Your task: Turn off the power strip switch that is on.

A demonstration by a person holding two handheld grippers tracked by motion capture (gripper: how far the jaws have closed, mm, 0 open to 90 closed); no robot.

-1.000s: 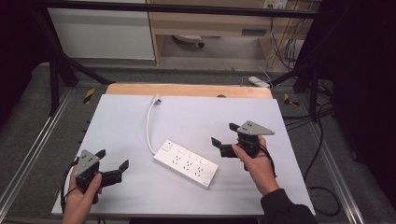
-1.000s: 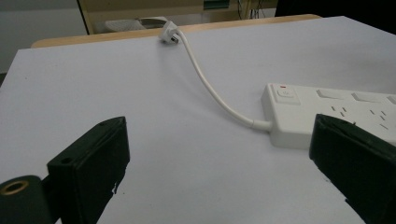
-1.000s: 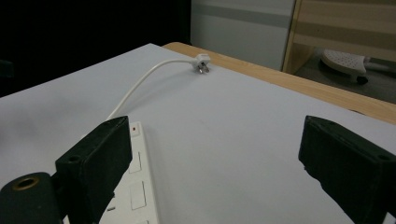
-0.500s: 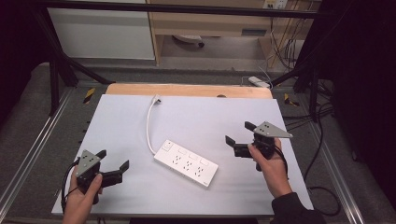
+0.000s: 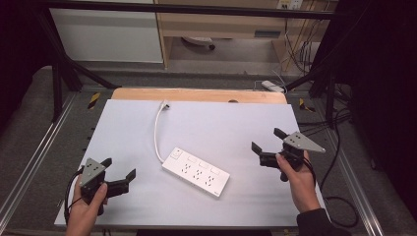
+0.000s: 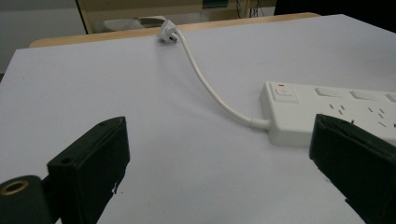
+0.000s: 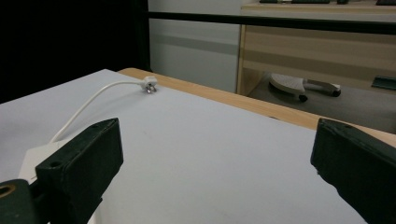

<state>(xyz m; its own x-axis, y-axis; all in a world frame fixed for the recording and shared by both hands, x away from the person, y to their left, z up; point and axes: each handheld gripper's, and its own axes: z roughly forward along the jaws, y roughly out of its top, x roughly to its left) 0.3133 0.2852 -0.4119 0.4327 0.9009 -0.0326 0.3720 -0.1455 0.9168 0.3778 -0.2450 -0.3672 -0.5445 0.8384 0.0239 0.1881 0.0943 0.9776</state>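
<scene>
The power strip (image 5: 196, 172) lies flat near the middle of the white table (image 5: 236, 123), slanted so its switch end points toward ten o'clock and its far end toward four o'clock. Its white cord (image 5: 157, 132) runs from the switch end toward twelve o'clock and ends in a plug (image 5: 166, 104) by the wooden back edge. I hold the left gripper (image 5: 120, 178) at about eight o'clock from the strip, near the front edge, jaws spread wide and gripping nothing. In the left gripper view the strip's switch end (image 6: 299, 109) sits just ahead between the jaws, to the right. The right gripper (image 5: 268, 146) hangs at about three o'clock, well apart from the strip, jaws also wide and empty, aimed toward the plug (image 7: 150, 85) in the right gripper view.

My worry is the loose cord. If I lift or slide the strip from one end, the cord may drag and swing the plug off the back edge. A pinch on the strip's smooth, slanted casing could also slip and skate it across the table.
</scene>
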